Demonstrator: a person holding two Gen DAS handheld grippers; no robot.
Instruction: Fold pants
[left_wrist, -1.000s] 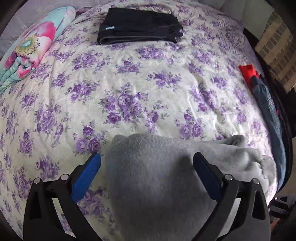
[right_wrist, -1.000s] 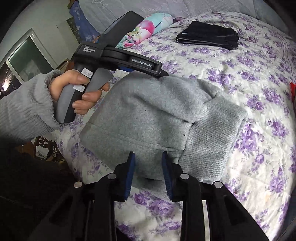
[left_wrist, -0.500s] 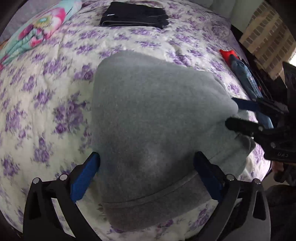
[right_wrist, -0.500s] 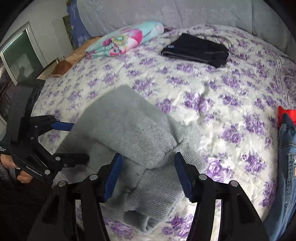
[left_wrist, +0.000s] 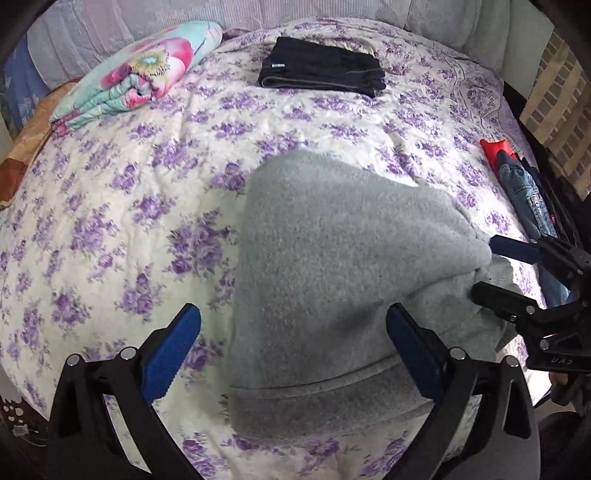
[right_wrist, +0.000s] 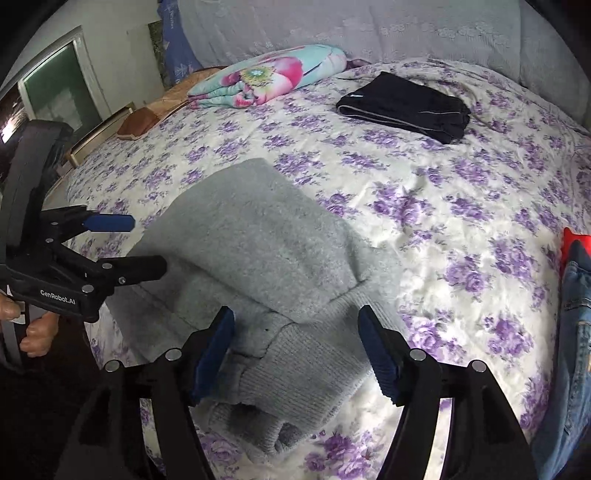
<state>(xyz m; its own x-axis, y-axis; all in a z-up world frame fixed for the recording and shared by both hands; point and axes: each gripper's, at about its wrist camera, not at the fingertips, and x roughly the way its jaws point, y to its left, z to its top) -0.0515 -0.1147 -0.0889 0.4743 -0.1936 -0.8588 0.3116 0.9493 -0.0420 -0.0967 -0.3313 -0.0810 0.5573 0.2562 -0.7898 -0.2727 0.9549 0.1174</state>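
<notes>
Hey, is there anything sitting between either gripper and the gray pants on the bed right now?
Nothing visible. The gray pants lie folded on the bedspread, directly ahead of both open grippers, the left gripper and the right gripper. The black folded clothes and the jeans lie well off to the side.

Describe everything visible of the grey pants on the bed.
The grey pants are thick, fleecy knit, folded into a compact bundle on the floral bedspread near its front edge. A wide waistband runs along the near side in the left view; ribbed cuffs stick out from under the top layer in the right view. Both grippers, left and right, are open, fingers straddling the bundle; neither clamps the fabric.
</notes>
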